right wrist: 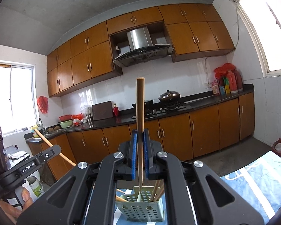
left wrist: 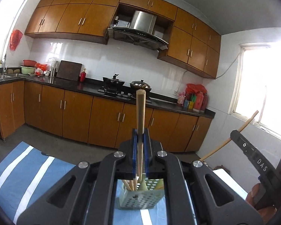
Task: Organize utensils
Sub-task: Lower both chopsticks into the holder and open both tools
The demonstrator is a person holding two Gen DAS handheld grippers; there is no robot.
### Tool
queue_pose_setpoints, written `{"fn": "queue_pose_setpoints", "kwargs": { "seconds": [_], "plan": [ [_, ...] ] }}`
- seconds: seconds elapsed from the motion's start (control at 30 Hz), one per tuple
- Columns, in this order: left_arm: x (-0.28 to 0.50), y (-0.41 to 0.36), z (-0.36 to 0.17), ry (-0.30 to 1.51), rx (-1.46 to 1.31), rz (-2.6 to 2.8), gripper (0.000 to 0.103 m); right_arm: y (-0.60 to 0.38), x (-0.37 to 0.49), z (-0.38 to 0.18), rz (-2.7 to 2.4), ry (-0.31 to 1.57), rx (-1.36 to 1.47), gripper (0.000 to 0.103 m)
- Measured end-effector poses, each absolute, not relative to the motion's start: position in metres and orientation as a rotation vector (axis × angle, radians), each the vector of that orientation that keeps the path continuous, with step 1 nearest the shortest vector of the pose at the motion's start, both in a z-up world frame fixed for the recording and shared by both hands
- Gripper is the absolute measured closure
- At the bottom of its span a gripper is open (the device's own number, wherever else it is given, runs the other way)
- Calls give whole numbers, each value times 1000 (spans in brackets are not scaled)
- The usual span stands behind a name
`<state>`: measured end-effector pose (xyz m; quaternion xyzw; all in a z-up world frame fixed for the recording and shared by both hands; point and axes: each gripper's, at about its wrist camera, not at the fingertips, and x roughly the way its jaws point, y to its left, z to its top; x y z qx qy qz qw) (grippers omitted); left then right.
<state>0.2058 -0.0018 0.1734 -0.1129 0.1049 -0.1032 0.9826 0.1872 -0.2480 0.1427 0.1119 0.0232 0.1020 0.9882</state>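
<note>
One chopstick (left wrist: 140, 112) stands upright, pinched between the blue pads of the left gripper (left wrist: 140, 138), and a second chopstick (right wrist: 140, 112) is pinched the same way in the right gripper (right wrist: 140, 138). Below both, a perforated green holder (right wrist: 140, 206) with more chopsticks in it stands on a blue-and-white striped cloth (left wrist: 28, 168). Beyond lie a dark counter (left wrist: 88, 88), stove (left wrist: 114, 91) and wooden cabinets (left wrist: 75, 110).

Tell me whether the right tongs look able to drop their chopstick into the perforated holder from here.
Probably yes. The right tongs are shut on a chopstick standing upright, and the perforated holder sits straight below with its top open. A few chopsticks already lean in its compartments, but free slots remain.
</note>
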Motion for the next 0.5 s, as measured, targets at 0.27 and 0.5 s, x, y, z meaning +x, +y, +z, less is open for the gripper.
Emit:
{"fn": "queue_pose_setpoints", "kwargs": {
  "seconds": [0.27,0.5],
  "plan": [
    [230,-6,148,259,-215,-215,96,-236,223,116,202,145,198,96],
    [240,-5,134,294,-206,-224,95,-228,230,102,213,201,182,94]
  ]
}}
